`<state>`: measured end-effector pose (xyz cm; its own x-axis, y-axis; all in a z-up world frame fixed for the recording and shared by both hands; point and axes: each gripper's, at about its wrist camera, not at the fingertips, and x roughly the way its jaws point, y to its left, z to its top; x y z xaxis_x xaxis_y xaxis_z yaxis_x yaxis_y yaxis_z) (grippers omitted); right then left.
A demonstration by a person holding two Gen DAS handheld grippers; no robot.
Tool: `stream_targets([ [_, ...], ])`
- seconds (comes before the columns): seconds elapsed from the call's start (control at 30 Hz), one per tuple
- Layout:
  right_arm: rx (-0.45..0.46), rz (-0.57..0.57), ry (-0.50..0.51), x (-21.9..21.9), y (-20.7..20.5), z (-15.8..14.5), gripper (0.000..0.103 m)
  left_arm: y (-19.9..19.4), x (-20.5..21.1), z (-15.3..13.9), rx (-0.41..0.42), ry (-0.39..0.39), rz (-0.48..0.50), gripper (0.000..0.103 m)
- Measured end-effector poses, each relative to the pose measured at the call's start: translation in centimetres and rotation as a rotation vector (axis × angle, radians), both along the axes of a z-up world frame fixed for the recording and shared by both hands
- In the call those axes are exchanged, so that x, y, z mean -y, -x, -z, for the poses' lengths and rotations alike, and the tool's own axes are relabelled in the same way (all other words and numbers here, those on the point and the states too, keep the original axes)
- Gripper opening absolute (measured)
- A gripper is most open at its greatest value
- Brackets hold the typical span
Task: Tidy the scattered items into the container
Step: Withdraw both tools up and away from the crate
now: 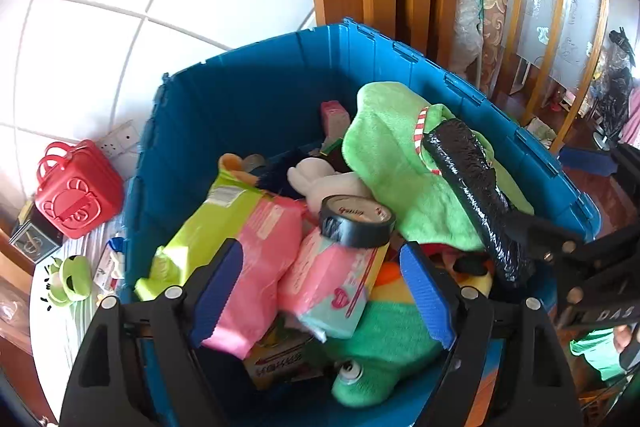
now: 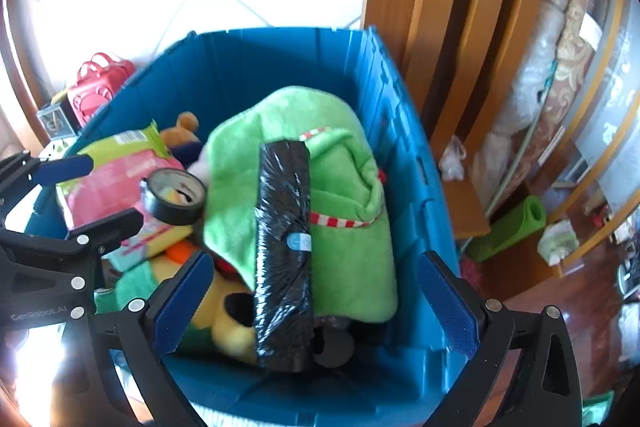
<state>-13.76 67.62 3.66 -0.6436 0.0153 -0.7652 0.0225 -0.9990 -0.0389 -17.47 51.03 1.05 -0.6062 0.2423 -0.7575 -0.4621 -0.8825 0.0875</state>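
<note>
The container [image 2: 280, 67] is moulded blue plastic with ribbed, semi-gloss walls; inside it, the green blanket [image 2: 352, 259] is soft, matt, napped fleece cloth, and the black roll [image 2: 284, 267] is wrapped in wrinkled, highly glossy plastic film. The tape roll [image 1: 356, 225] has a smooth, shiny black outer face, the pink-and-green packets [image 1: 248, 227] are glossy printed plastic film, and the plush toys [image 1: 376, 351] are fuzzy matt fabric. The fingers [image 2: 448, 307] carry finely ribbed matt blue pads on matt black plastic frames with bright metal pins, and the cabinet [image 2: 432, 27] is smooth, satin-finished wood.
</note>
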Motion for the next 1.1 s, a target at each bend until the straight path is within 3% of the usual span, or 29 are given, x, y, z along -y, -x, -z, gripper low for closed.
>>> stream_targets([
  [0.3,-0.053,-0.006,0.009,4.4,-5.2,-2.4,0.103,-6.6,8.2,-4.2,-0.188,-0.151,-0.046,0.082],
  [0.4,-0.068,-0.003,0.011,7.0,-7.3,-2.8,0.103,-9.2,11.6,-5.5,-0.259,-0.199,-0.068,0.103],
  [0.43,-0.075,0.001,0.013,8.0,-8.0,-3.0,0.103,-9.8,12.6,-5.6,-0.276,-0.211,-0.074,0.103],
  [0.57,-0.106,0.042,0.01,11.8,-10.9,-3.3,0.103,-10.9,15.7,-4.9,-0.236,-0.186,-0.069,0.103],
  [0.77,-0.121,0.078,0.012,17.3,-14.6,-3.3,0.103,-14.0,20.6,-3.6,-0.241,-0.172,-0.071,0.103],
  [1.1,-0.125,0.107,0.063,20.3,-17.2,-3.4,0.103,-15.7,24.0,-3.8,-0.208,-0.174,-0.149,0.103],
])
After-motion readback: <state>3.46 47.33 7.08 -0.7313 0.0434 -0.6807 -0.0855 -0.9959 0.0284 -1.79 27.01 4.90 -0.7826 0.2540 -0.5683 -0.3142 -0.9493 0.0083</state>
